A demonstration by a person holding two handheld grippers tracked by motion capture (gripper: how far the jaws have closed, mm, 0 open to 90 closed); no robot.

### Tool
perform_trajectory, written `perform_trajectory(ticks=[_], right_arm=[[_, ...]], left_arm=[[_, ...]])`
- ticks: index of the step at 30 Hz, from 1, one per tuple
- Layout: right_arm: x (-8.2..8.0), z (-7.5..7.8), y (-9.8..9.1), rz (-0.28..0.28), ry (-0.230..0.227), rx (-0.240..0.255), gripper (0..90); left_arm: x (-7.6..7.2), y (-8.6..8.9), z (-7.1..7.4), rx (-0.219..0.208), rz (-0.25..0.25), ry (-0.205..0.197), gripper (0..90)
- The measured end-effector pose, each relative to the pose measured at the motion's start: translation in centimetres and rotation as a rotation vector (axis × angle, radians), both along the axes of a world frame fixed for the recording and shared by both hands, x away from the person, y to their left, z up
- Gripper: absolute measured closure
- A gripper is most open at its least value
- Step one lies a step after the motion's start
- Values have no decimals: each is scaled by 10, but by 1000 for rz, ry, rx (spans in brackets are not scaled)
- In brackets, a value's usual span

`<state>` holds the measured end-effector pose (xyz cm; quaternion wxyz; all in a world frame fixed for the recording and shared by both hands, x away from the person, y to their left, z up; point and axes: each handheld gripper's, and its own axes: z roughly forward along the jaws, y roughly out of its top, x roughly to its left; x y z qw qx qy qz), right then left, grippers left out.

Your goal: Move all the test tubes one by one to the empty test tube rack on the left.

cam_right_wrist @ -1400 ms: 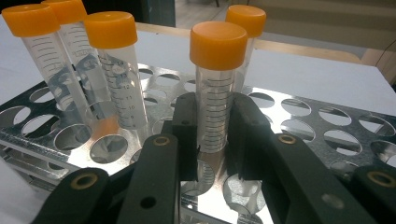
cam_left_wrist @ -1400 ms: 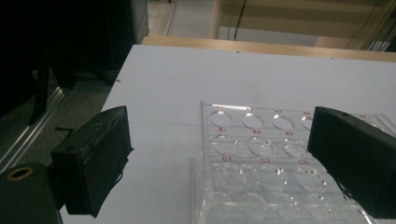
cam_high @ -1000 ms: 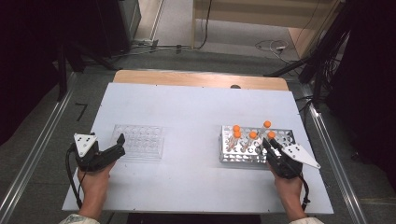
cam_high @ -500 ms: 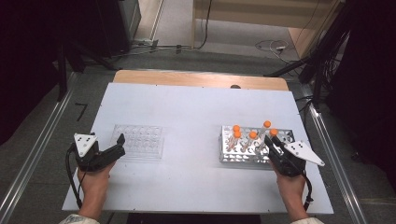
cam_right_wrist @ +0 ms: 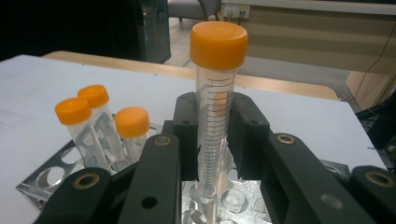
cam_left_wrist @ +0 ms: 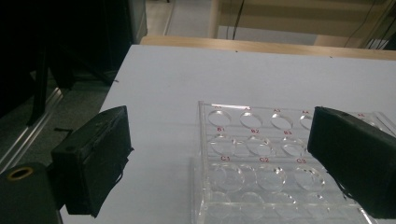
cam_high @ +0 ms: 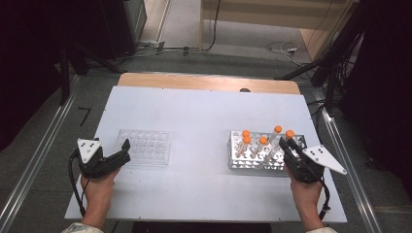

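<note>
An orange-capped tube [cam_right_wrist: 218, 107] is being pinched by the right gripper [cam_right_wrist: 215, 140] above the metal rack [cam_high: 243, 162]; carrying across to the clear tray [cam_left_wrist: 252, 163], framed by the left gripper [cam_left_wrist: 219, 158]'s spread jaws, is judged next.

The lower tip of the tube [cam_right_wrist: 215, 116] clamped between the right gripper [cam_right_wrist: 215, 140] jaws gets lost behind the jaw bodies, so whether it's clear of the metal rack [cam_right_wrist: 42, 179] can't be told. The rack is cut off at the bottom edge below the jaws. In the left gripper view, the clear tray [cam_left_wrist: 252, 158] is partly covered by the right-hand jaw and cropped at the bottom, and the far-row labels beyond the jaws are too blurred to be read.
</note>
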<state>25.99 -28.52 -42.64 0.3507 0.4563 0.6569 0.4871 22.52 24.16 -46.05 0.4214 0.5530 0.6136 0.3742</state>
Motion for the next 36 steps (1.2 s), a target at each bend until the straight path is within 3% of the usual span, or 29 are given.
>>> perform_trajectory(ticks=[10,18,36], right_arm=[[-9,9,2,32,6,14,720],[-20,13,12,86,19,22,720],[-26,12,44,201,38,3,721]], left_arm=[[0,0,1,-1,0,-4,62],[-2,-5,2,23,-22,-14,62],[1,-39,9,24,-147,-28,68]])
